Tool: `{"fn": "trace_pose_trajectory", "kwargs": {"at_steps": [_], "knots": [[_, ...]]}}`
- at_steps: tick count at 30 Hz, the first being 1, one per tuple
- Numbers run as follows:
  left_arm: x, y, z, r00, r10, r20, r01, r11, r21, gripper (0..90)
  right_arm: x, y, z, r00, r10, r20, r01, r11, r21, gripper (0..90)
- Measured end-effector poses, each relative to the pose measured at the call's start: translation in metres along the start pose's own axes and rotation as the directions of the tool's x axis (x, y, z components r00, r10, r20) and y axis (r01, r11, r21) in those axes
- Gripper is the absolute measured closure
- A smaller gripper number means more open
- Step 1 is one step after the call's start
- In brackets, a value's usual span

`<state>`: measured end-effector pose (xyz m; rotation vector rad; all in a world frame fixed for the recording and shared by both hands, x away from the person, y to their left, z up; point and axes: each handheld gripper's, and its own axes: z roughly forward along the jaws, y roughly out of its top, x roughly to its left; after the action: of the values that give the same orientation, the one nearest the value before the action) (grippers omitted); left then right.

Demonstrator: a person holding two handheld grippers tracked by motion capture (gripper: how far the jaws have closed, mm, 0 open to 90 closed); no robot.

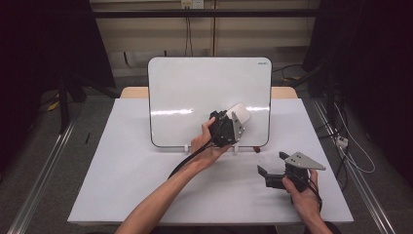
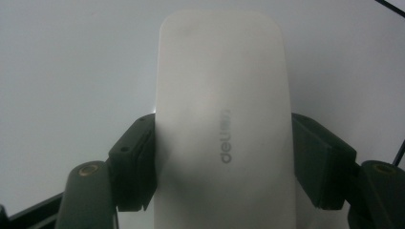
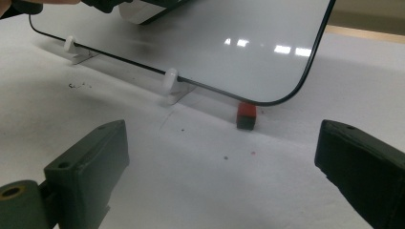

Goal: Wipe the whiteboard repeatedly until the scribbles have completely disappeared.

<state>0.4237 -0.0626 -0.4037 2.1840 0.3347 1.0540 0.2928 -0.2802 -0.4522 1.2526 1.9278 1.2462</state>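
Left gripper (image 1: 232, 123): jaws clenched on the white eraser (image 2: 224, 124), one pad on each long flank, eraser's far end projecting well past the tips and laid on the whiteboard (image 1: 185, 92) face, lower-right area. Step in hand, by my reading: wiping the board. To do it well, keep eraser flat to the surface, light even pressure, strokes parallel to the board edge; the board leans on two small white clip feet (image 3: 170, 78), so a hard push prob. tips or slides it back. Board surface ahead of the jaws looks clean; reflections make faint marks hard to judge. Right gripper (image 1: 272, 168): jaws released, nothing between them, resting low over the table (image 1: 122, 165) nr its right front, well apart from the board. Ahead of its jaws: small red-and-black block (image 3: 246, 116) below the board's lower corner, plus dark specks on the tabletop. Obstructions: left gripper's cable trails across the table below the board; otherwise wipe path unobstructed.
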Motion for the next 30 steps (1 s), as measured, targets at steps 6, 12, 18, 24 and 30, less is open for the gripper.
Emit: {"fn": "trace_pose_trajectory", "kwargs": {"at_steps": [6, 12, 18, 24, 30], "knots": [[0.037, 0.005, -0.001, 0.9978, -0.059, -0.03, 0.059, 0.9982, 0.003, 31.2, -0.001, -0.001, -0.002, 1.0, 0.007, -0.001, -0.007, 1.0, -0.002, 4.2], [0.087, 0.001, -0.007, 0.9888, -0.126, -0.081, 0.127, 0.9919, 0.006, 31.2, -0.004, -0.001, -0.004, 0.9999, 0.013, 0.004, -0.012, 1.0, -0.008, 4.1], [0.118, -0.009, -0.015, 0.9736, -0.193, -0.122, 0.194, 0.981, -0.003, 31.2, -0.003, -0.001, -0.003, 0.9998, 0.017, 0.005, -0.017, 1.0, -0.004, 4.2], [0.115, -0.015, -0.016, 0.9684, -0.215, -0.126, 0.215, 0.9764, -0.014, 31.2, -0.004, -0.002, -0.004, 0.9999, 0.013, 0.01, -0.013, 1.0, -0.006, 4.2], [0.101, -0.024, -0.018, 0.9769, -0.183, -0.11, 0.183, 0.9831, -0.01, 31.2, -0.003, -0.002, -0.005, 0.9998, 0.015, 0.009, -0.015, 1.0, -0.008, 4.2]]}}
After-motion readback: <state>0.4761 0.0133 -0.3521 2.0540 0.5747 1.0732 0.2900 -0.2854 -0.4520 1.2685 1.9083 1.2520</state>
